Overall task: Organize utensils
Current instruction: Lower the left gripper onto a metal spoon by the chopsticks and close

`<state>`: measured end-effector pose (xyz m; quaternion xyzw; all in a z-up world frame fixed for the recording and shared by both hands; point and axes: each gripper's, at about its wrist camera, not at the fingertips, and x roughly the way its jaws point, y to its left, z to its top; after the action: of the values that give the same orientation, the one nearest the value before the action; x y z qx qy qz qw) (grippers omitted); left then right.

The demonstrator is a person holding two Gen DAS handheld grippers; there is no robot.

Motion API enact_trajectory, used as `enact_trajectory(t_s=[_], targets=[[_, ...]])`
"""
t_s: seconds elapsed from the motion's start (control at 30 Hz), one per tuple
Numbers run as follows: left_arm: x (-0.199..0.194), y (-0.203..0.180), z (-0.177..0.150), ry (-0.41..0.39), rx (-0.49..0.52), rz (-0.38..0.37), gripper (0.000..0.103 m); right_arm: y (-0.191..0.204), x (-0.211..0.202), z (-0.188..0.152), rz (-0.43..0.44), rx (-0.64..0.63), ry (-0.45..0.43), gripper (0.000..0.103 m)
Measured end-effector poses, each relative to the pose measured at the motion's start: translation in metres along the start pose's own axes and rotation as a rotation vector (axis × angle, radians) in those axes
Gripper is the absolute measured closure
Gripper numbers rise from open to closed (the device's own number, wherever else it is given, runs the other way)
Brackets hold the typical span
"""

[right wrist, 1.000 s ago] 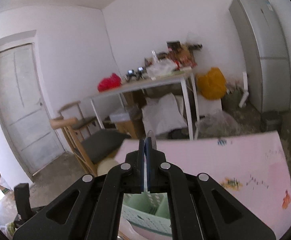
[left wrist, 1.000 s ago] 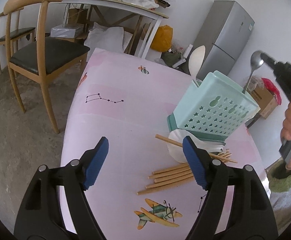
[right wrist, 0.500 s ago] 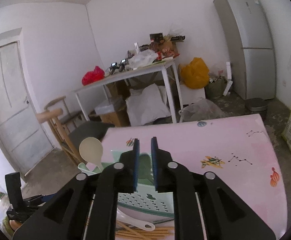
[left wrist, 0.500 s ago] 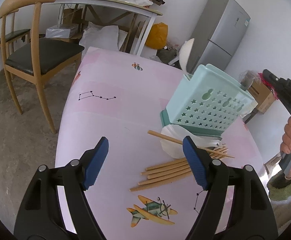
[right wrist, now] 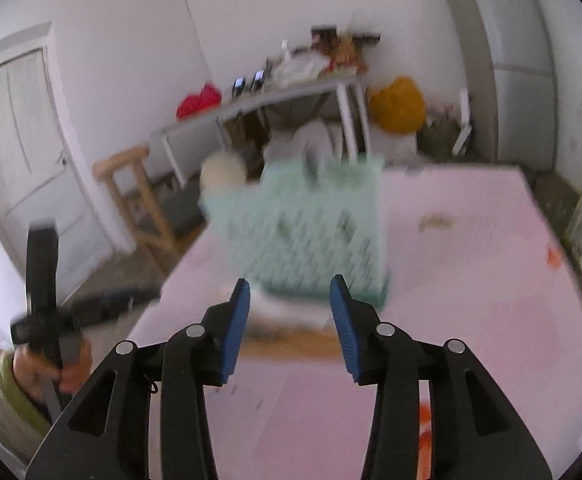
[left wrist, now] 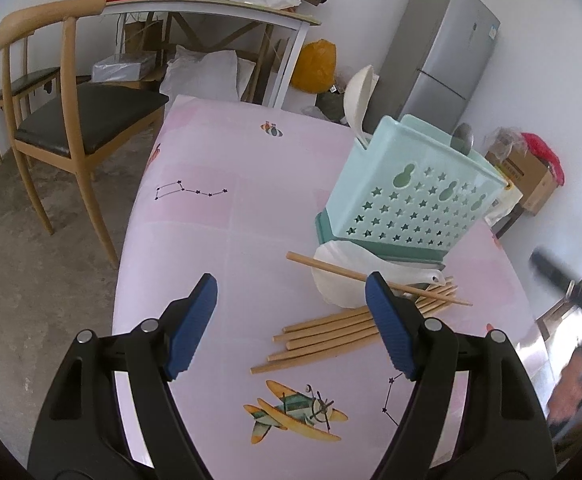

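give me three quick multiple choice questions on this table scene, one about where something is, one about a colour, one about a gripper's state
1. Where do the wooden chopsticks lie?
A. loose on the pink table in front of the holder
B. upright in the holder
C. on the chair seat

2. What colour is the utensil holder?
A. red
B. pale mint green
C. black

3. What is the state of the left gripper?
A. shut on a chopstick
B. shut on a spoon
C. open and empty

Answers:
1. A: they lie flat in a loose bundle on the table, beside the white spoon.
2. B: its star-punched wall is mint green.
3. C: its blue pads stand wide apart over the table, with nothing between them.
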<state>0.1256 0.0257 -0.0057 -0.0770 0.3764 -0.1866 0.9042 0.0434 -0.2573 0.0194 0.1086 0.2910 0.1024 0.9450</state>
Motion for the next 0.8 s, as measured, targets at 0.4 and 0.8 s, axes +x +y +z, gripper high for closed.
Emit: enact_trajectory(t_s=[0.4, 0.8], targets=[[0.000, -0.012, 0.000, 0.092, -0.005, -0.021, 0.031, 0.063, 0.024, -0.048, -0.015, -0.133, 0.137, 0.062], [0.036, -0.031, 0.001, 0.281, -0.134, -0.364, 0.060, 0.026, 0.016, -0.046, -0.083, 0.040, 0.141, 0.062]])
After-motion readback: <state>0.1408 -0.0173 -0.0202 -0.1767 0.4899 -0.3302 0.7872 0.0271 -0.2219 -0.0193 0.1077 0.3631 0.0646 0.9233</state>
